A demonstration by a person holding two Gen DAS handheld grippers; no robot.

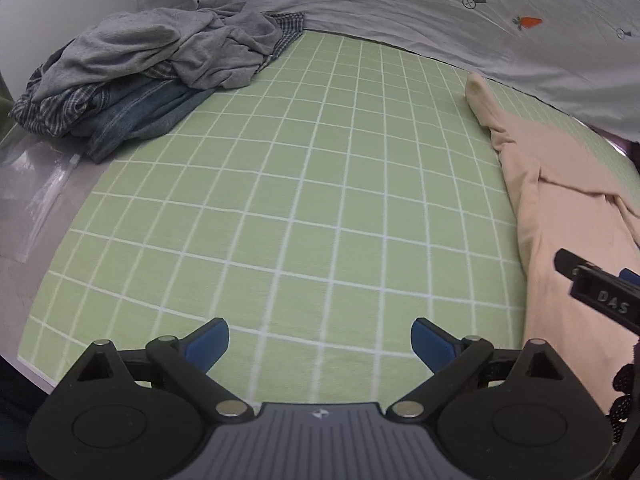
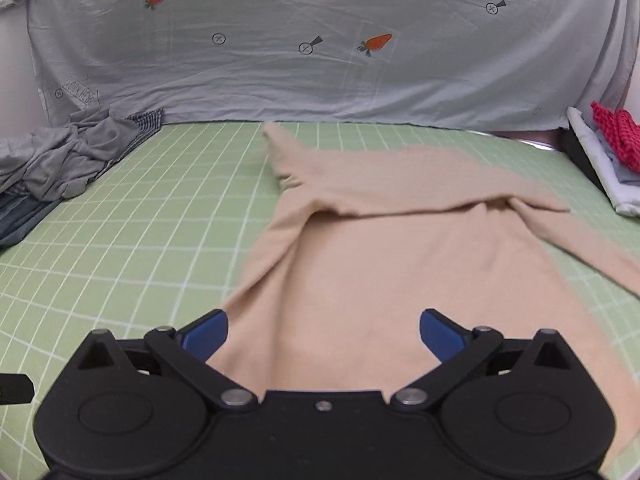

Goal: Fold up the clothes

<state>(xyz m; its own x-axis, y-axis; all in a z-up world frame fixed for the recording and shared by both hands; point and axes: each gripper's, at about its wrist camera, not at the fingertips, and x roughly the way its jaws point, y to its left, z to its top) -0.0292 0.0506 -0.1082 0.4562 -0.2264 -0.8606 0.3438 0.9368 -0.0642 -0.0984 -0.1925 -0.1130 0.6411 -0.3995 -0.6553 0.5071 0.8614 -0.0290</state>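
A beige long-sleeved garment [image 2: 400, 248] lies spread on the green grid cloth [image 2: 132, 240], with one sleeve folded across its upper part. It also shows at the right edge of the left wrist view [image 1: 568, 216]. My right gripper [image 2: 324, 332] is open and empty, just above the garment's near hem. My left gripper [image 1: 320, 340] is open and empty over bare green cloth [image 1: 280, 184], to the left of the garment. Part of the right gripper [image 1: 600, 292] shows in the left wrist view over the garment.
A heap of unfolded clothes [image 1: 132, 80], grey, checked and denim, lies at the far left; it also shows in the right wrist view [image 2: 60, 160]. A stack of folded items with a red knit [image 2: 612, 148] sits at the far right. A grey carrot-print sheet [image 2: 320, 60] hangs behind.
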